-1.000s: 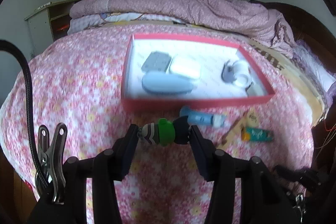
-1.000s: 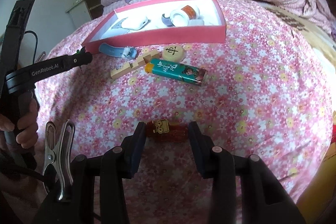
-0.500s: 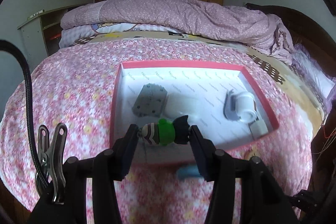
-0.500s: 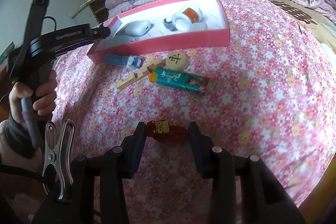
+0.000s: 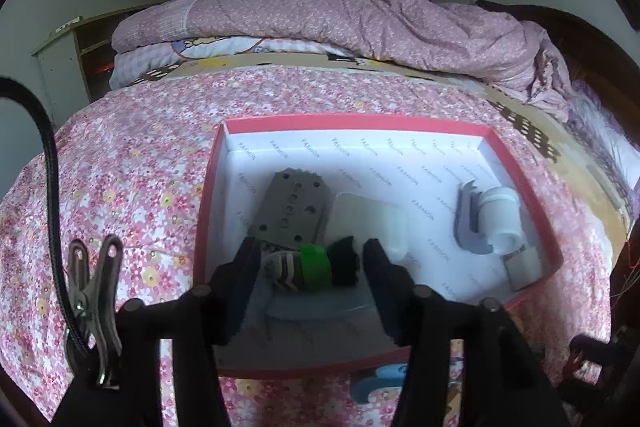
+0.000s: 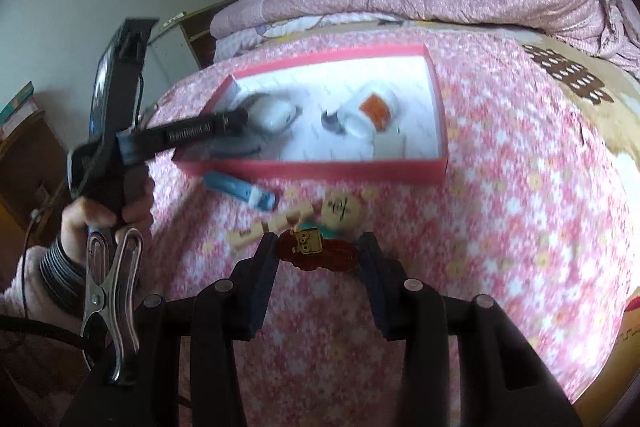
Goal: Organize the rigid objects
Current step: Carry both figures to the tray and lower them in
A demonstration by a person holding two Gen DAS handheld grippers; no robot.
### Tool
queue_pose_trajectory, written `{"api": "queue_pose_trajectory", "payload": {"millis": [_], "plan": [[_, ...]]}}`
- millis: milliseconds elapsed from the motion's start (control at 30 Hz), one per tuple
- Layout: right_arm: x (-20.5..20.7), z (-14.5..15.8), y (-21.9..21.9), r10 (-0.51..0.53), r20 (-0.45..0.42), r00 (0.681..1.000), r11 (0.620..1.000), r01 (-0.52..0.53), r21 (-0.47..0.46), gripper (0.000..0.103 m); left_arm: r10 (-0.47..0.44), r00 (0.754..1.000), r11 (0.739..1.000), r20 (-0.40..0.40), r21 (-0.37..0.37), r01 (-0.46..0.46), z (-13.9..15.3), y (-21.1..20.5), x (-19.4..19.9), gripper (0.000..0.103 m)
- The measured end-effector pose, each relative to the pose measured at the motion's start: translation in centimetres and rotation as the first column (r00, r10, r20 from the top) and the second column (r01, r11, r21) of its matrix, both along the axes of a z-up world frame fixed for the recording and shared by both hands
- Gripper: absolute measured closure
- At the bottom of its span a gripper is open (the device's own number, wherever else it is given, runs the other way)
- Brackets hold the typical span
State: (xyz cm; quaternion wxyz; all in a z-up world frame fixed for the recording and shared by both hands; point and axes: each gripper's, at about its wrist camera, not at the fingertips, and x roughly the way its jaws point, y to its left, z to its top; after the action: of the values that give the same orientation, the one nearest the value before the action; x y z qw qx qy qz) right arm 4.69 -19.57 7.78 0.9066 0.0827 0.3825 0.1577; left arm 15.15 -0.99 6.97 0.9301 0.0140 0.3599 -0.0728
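A green-and-striped toy figure (image 5: 310,267) lies sideways over the red-walled, white-lined box (image 5: 348,121), above a grey plate (image 5: 294,209) and white case (image 5: 370,217); a reddish-brown figure (image 6: 316,251) hangs crosswise above the floral bedspread (image 6: 520,167).

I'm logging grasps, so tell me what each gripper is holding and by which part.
The right gripper pinches the brown figure by its two ends. The left gripper's jaws have just been opening over the red box; the green toy looks released between them.
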Motion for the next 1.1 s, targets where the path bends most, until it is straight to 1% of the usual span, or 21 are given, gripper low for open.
{"api": "queue_pose_trajectory", "payload": {"millis": [33,233,333,433,567,700,867,1033,1100], "plan": [[0.3,0.3,0.0,-0.001,0.004,1.0,1.0,0.001,-0.003,0.061,0.001,1.0,1.0,0.0,-0.001,-0.001,-0.1,0.1,0.0,0.04],[2.5,1.6,-0.1,-0.013,0.025,1.0,0.999,0.014,-0.029,0.061,0.019,1.0,0.999,-0.009,-0.031,-0.019,-0.2,0.5,-0.3,0.038],[3.9,2.0,-0.5,-0.024,0.023,0.999,1.0,0.025,-0.016,0.061,0.022,1.0,0.998,-0.015,-0.051,-0.023,-0.3,0.7,-0.6,0.038],[5.6,2.5,-0.7,-0.037,0.024,0.999,0.999,0.037,-0.009,0.061,0.028,0.999,0.999,-0.016,-0.042,-0.028,-0.4,0.8,-0.9,0.038],[8.4,3.4,-0.9,-0.055,0.044,0.998,0.998,0.056,-0.028,0.061,0.019,1.0,0.999,-0.019,-0.034,-0.02,-0.4,0.7,-1.1,0.038],[10.8,3.9,-0.9,-0.072,0.058,0.996,0.996,0.075,-0.039,0.061,0.007,1.0,0.999,-0.016,-0.041,-0.007,-0.2,0.5,-1.6,0.038],[13.5,3.6,-0.6,-0.086,0.042,0.995,0.994,0.088,-0.059,0.061,-0.001,1.0,0.999,-0.027,-0.034,0.001,-0.3,0.3,-1.9,0.038],[15.1,2.5,-0.5,-0.119,0.039,0.992,0.987,0.123,-0.106,0.061,-0.005,0.999,0.999,-0.044,-0.036,0.003,-1.0,0.1,-2.2,0.038],[15.6,2.0,-0.7,-0.122,0.027,0.992,0.987,0.124,-0.101,0.061,-0.008,0.999,0.999,-0.044,-0.032,0.007,-1.0,0.0,-2.3,0.038]]}}
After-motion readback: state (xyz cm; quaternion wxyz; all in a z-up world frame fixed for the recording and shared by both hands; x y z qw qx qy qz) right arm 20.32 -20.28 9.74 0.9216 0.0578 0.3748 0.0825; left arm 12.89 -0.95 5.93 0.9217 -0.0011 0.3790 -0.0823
